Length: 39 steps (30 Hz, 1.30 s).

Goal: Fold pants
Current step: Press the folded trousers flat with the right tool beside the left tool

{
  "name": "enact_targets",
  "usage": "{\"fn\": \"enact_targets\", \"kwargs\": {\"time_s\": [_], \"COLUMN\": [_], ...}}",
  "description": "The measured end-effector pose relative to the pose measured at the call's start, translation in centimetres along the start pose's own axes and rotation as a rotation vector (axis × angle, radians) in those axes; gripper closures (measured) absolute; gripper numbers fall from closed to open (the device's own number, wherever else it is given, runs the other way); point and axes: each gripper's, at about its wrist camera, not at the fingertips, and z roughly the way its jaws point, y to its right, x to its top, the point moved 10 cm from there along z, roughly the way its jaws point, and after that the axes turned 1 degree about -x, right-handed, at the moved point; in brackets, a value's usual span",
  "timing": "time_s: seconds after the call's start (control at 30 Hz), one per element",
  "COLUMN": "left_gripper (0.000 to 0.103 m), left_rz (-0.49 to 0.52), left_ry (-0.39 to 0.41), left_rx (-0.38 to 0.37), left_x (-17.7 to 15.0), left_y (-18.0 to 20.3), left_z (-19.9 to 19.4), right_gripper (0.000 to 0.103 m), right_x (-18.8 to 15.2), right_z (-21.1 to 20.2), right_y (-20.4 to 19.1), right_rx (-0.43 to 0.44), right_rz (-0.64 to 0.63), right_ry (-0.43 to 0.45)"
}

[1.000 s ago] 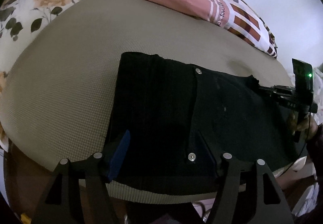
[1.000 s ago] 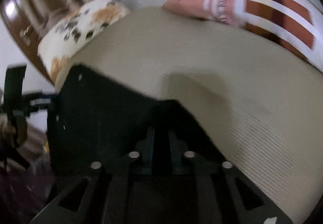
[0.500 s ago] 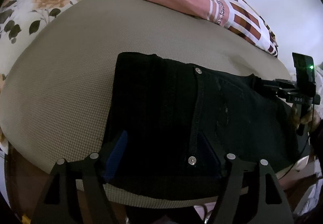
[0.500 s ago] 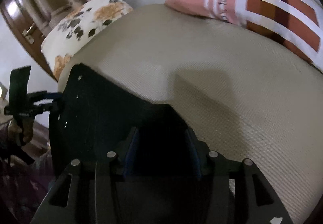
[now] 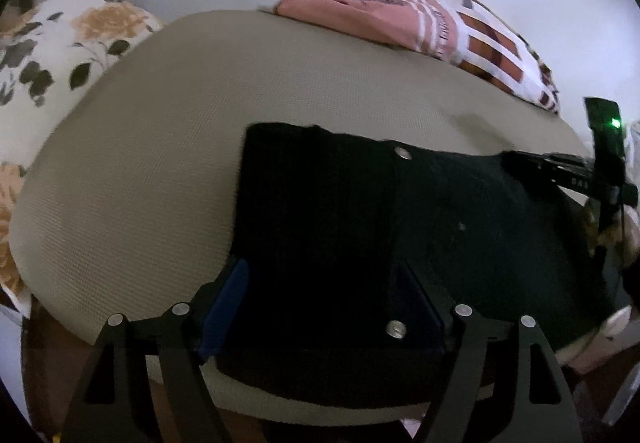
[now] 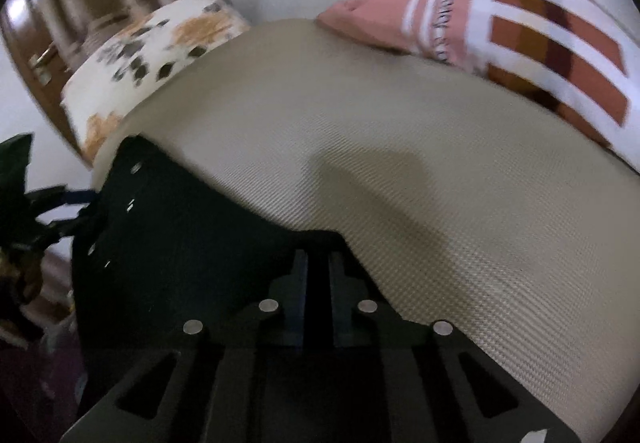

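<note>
My right claw (image 6: 316,283) is clenched on the far edge of the black pants (image 5: 400,227), which lie flat on the beige mattress (image 5: 168,163). My left claw (image 5: 320,299) gapes around the waistband. I'd clamp it first, then lift both edges evenly.

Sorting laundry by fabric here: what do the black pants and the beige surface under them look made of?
The pants look like a heavy matte woven cloth, possibly denim or twill: metal rivets or buttons and a stitched seam show, but the fabric is too dark to be sure. The beige surface looks like a coarse woven textile cover: a fine grid weave shows, with no sheen.
</note>
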Motion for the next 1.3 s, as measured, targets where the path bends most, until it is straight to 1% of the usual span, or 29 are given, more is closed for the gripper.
{"fn": "enact_targets", "kwargs": {"time_s": [0.07, 0.17, 0.2, 0.23, 0.3, 0.37, 0.4, 0.43, 0.47, 0.5, 0.53, 0.63, 0.7, 0.8, 0.83, 0.87, 0.9, 0.97, 1.03, 1.1, 1.2, 1.3], "left_gripper": [0.025, 0.023, 0.02, 0.018, 0.018, 0.018, 0.018, 0.018, 0.018, 0.017, 0.017, 0.017, 0.017, 0.017, 0.017, 0.017, 0.017, 0.017, 0.017, 0.017, 0.017, 0.017], "left_rz": [-0.023, -0.078, -0.095, -0.12, -0.137, -0.135, -0.133, -0.128, -0.12, -0.111, -0.105, -0.093, -0.06, -0.014, 0.003, 0.017, 0.027, 0.038, 0.05, 0.067, 0.094, 0.127], "left_ry": [-0.012, -0.038, -0.044, -0.045, -0.036, -0.025, -0.019, -0.02, -0.026, -0.03, -0.029, -0.026, -0.015, -0.001, 0.007, 0.015, 0.021, 0.032, 0.044, 0.053, 0.063, 0.074], "left_rx": [0.009, -0.017, -0.026, -0.035, -0.039, -0.018, -0.006, 0.002, 0.009, 0.02, 0.028, 0.044, 0.074, 0.121, 0.137, 0.147, 0.151, 0.153, 0.154, 0.163, 0.175, 0.189], "left_x": [0.1, -0.2, -0.3, -0.4, -0.3, 0.0, 0.1, 0.2, 0.2, 0.2, 0.1, 0.1, 0.2, 0.4, 0.5, 0.7, 0.8, 0.9, 1.1, 1.2, 1.2, 1.3], "left_y": [-0.7, -1.5, -1.8, -2.1, -2.4, -2.7, -2.8, -2.9, -3.0, -3.0, -3.1, -3.0, -2.8, -2.5, -2.3, -2.2, -2.0, -1.6, -1.2, -0.9, -0.3, 0.4], "left_z": [0.6, 1.9, 2.2, 2.4, 2.2, 1.9, 1.7, 1.7, 1.7, 1.8, 1.8, 1.6, 1.2, 0.7, 0.4, 0.2, 0.0, -0.3, -0.7, -1.0, -1.3, -1.5], "right_gripper": [0.098, 0.099, 0.099, 0.099, 0.098, 0.091, 0.09, 0.085, 0.074, 0.067, 0.057, 0.056, 0.056, 0.056, 0.055, 0.052, 0.05, 0.036, 0.033, 0.031, 0.028, 0.025], "right_x": [0.2, 0.4, 0.4, 0.5, 0.6, 0.5, 0.5, 0.5, 0.6, 0.7, 0.7, 0.8, 1.1, 1.1, 1.1, 0.8, 0.3, -0.9, -2.6, -4.7, -8.3, -12.3], "right_z": [0.6, 1.2, 1.2, 1.2, 1.0, 0.8, 0.9, 0.9, 0.8, 0.8, 0.8, 0.2, -1.1, -4.2, -5.2, -6.4, -7.5, -9.7, -11.8, -13.7, -16.7, -20.2], "right_y": [0.7, 0.4, 0.4, 0.5, 0.7, 0.7, 0.7, 0.8, 0.9, 0.9, 1.0, 1.4, 2.2, 3.4, 3.4, 3.3, 3.0, 2.5, 1.8, 1.6, 2.3, 3.8], "right_rx": [-0.056, -0.127, -0.128, -0.122, -0.084, -0.025, -0.017, -0.014, -0.011, -0.002, 0.017, 0.051, 0.071, 0.075, 0.083, 0.09, 0.093, 0.098, 0.105, 0.085, 0.031, -0.052], "right_rz": [0.019, -0.044, -0.046, -0.042, -0.019, 0.011, 0.022, 0.033, 0.039, 0.046, 0.061, 0.129, 0.214, 0.334, 0.357, 0.38, 0.401, 0.441, 0.474, 0.499, 0.555, 0.629], "right_ry": [0.027, 0.034, 0.033, 0.03, 0.035, 0.039, 0.038, 0.037, 0.036, 0.032, 0.027, 0.032, 0.07, 0.154, 0.175, 0.198, 0.218, 0.252, 0.283, 0.294, 0.322, 0.355]}}
